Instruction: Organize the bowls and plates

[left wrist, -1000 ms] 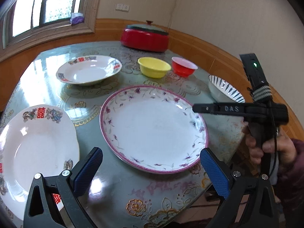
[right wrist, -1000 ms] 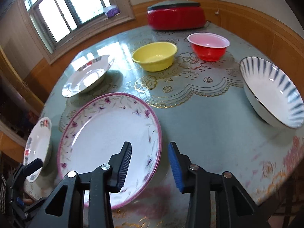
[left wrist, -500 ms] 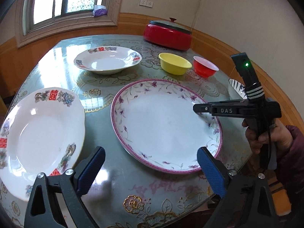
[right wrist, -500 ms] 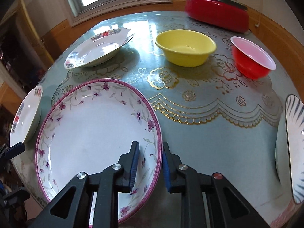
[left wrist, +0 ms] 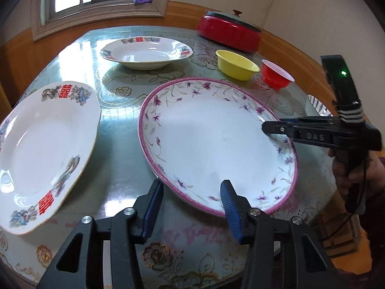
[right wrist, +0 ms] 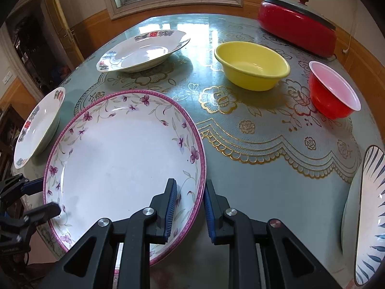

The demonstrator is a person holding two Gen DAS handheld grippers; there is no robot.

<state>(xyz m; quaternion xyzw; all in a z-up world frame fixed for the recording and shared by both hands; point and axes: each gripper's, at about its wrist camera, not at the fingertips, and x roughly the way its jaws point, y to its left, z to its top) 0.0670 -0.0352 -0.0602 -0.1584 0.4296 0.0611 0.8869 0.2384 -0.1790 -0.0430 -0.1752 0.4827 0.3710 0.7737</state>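
A large white plate with a pink floral rim (left wrist: pixel 216 144) lies mid-table. My right gripper (right wrist: pixel 190 181) is shut on that plate's (right wrist: pixel 115 163) near-right rim, one pad inside and one outside; in the left wrist view this gripper (left wrist: pixel 267 126) clamps the plate's right edge. My left gripper (left wrist: pixel 191 183) straddles the plate's near rim, and its jaws are closing. Both pads still stand clear of the rim. In the right wrist view the left gripper (right wrist: pixel 41 197) shows at the plate's left edge.
Two white plates with red characters sit left (left wrist: pixel 41 149) and at the back (left wrist: pixel 146 53). A yellow bowl (right wrist: pixel 252 65), a red bowl (right wrist: pixel 334 94) and a blue-striped bowl (right wrist: pixel 370 216) are on the right. A red lidded cooker (right wrist: pixel 296 26) stands far back. A hand (left wrist: pixel 349 173) holds the right gripper.
My left gripper's jaws have narrowed a lot and it has dropped toward the floral plate's near rim. My right gripper rolled and closed from half-open onto the plate's rim, then stayed still.
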